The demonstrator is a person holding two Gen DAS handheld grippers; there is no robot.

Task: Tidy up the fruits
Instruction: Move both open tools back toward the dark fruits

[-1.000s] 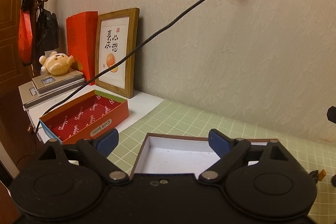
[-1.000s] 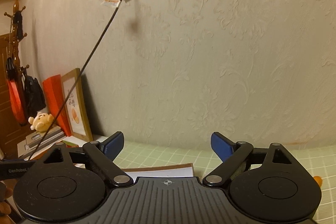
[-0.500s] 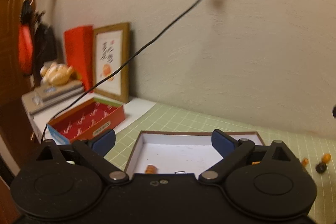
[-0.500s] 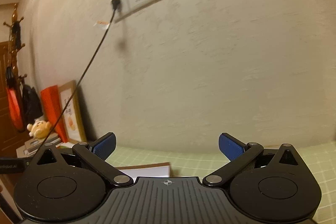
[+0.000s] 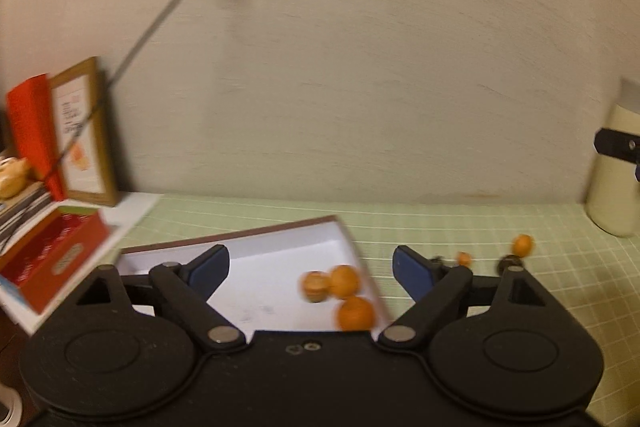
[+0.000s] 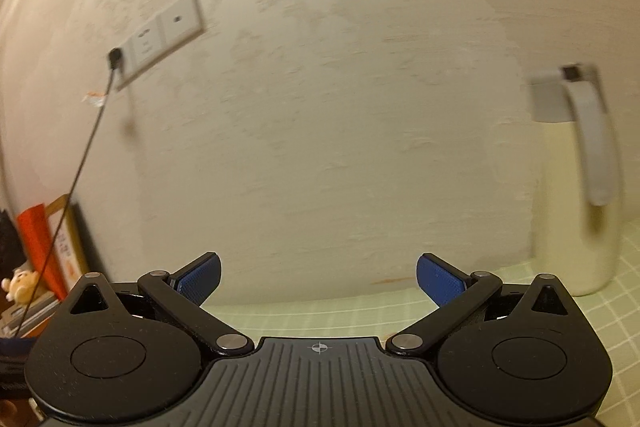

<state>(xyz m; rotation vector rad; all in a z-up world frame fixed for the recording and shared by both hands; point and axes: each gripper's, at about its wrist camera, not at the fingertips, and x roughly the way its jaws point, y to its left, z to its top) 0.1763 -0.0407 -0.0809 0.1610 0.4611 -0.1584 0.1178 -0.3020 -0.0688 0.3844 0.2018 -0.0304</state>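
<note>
Three orange fruits sat bunched in the right corner of a white tray on the green mat, seemingly gathered there as sorted, while two more fruits and a dark item lay loose on the mat to the right, apparently awaiting collection. The left gripper hung over the tray, its jaws closing yet apart and holding nothing; the near fruits lay below and between them, untouched. The right gripper faced the wall above the mat, jaws spread wide and empty, a cream jug to its right.

A second earlier the left view had centred on the tray's empty left end, with the red box and frame prominent; now both sat at the left edge, and the fruits and jug had come into sight. The right view had likewise swung rightward, off the tray.
</note>
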